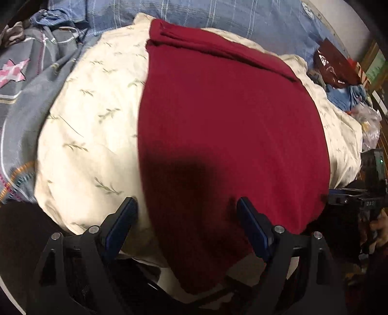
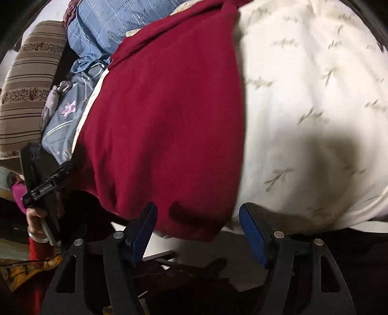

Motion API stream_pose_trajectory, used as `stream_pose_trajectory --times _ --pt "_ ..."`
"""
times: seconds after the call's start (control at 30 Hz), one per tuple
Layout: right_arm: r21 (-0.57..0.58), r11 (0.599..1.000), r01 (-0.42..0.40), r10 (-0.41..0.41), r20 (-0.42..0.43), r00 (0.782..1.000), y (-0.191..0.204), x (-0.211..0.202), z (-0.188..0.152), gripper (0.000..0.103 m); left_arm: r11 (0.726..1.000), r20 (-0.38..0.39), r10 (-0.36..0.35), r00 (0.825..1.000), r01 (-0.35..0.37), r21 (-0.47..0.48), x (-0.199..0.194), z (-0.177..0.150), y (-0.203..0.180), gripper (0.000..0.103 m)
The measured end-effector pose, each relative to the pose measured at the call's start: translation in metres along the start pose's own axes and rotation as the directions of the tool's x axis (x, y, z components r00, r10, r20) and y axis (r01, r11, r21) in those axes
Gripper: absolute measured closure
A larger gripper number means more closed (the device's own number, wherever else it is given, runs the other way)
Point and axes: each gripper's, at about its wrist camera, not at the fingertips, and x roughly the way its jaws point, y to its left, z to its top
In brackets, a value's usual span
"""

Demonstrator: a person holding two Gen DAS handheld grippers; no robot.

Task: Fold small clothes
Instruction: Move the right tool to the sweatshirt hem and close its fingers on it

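Left wrist view: one dark red garment point(image 1: 225, 135) lies spread flat on one cream quilt point(image 1: 92, 126) printed with green sprigs. Its far hem at 12 o'clock shows one narrow fold. The left gripper point(image 1: 186, 213) stands with both blue-padded fingers point(image 1: 122, 223) wide apart and nothing between them; one finger is over the quilt, the other over the garment's near part. One blue checked cloth point(image 1: 218, 17) lies beyond at 12 o'clock. One grey patterned cloth point(image 1: 31, 80) with a pink star lies at 9 o'clock. A heap of mixed clothes point(image 1: 339, 80) sits at 2 o'clock. The right gripper's body shows at 3 o'clock, at the garment's edge.

Right wrist view: the same single garment point(image 2: 165, 126) hangs over the quilt's point(image 2: 310, 101) near edge. The right gripper point(image 2: 197, 218) is spread open, empty, its two fingers point(image 2: 143, 230) straddling the garment's lower corner. One striped cushion point(image 2: 29, 80) stands at 9 o'clock.
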Motion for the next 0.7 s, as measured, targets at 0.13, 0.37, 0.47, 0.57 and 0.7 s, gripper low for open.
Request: stream_pose_trajectory --times 0.13,0.37,0.47,0.57,0.7 --pt "0.013 1.000 -0.018 0.019 -0.040 0.999 -0.001 0.015 -0.002 0.031 1.000 -0.007 0.007 1.000 -0.007 -0.003 0.002 0.002 -0.001 0.018" --pt "-0.022 0.998 -0.062 0.062 -0.011 0.998 0.012 0.019 -0.001 0.071 1.000 -0.016 0.020 1.000 -0.020 0.008 0.005 0.000 -0.001 0.018" --pt "-0.062 0.995 -0.082 0.083 0.008 0.997 0.020 0.010 -0.001 0.081 1.000 -0.021 0.021 1.000 -0.020 0.017 0.006 0.001 -0.004 0.018" --pt "-0.084 0.993 -0.084 0.086 0.017 0.996 0.025 0.003 -0.001 0.083 1.000 -0.030 0.011 0.999 -0.011 0.005 0.006 0.002 -0.002 0.022" --pt "-0.080 0.988 -0.134 0.137 0.036 0.990 0.025 -0.007 0.004 0.085 0.999 -0.025 0.032 0.999 -0.032 0.002 0.000 0.003 0.003 0.067"
